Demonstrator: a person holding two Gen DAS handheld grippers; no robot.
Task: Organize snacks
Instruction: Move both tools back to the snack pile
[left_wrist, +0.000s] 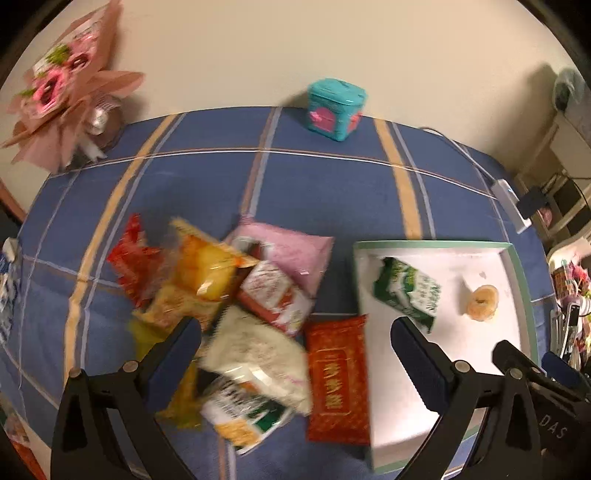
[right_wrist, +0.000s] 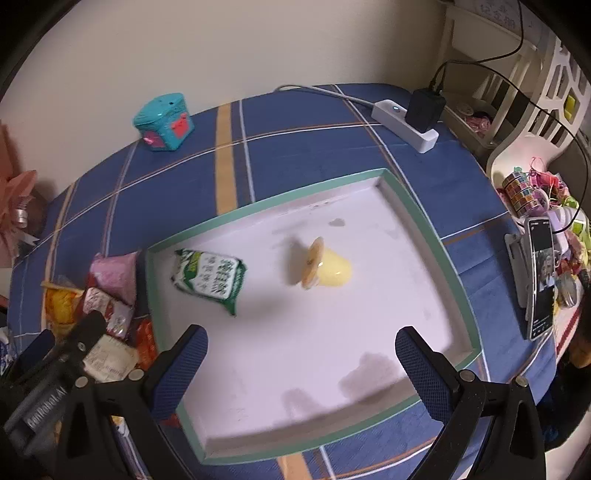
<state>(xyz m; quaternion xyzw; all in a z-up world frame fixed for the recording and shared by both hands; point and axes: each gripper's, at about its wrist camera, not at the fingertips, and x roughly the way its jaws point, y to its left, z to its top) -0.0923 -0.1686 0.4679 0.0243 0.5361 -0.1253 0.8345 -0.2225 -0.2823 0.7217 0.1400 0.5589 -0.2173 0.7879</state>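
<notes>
Left wrist view, left gripper spread above snack pile, right gripper gaping over tray.

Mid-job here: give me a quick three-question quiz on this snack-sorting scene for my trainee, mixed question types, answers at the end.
1. True or false: the white tray already holds the green packet and a yellow jelly cup.
2. Multiple choice: the red packet with gold lettering lies A) inside the tray, B) on the tablecloth just outside the tray's edge, C) beside the teal tin.
3. Fill in: both the left gripper and the right gripper are ____ and hold nothing.

Key: 1 true; 2 B; 3 open.
</notes>
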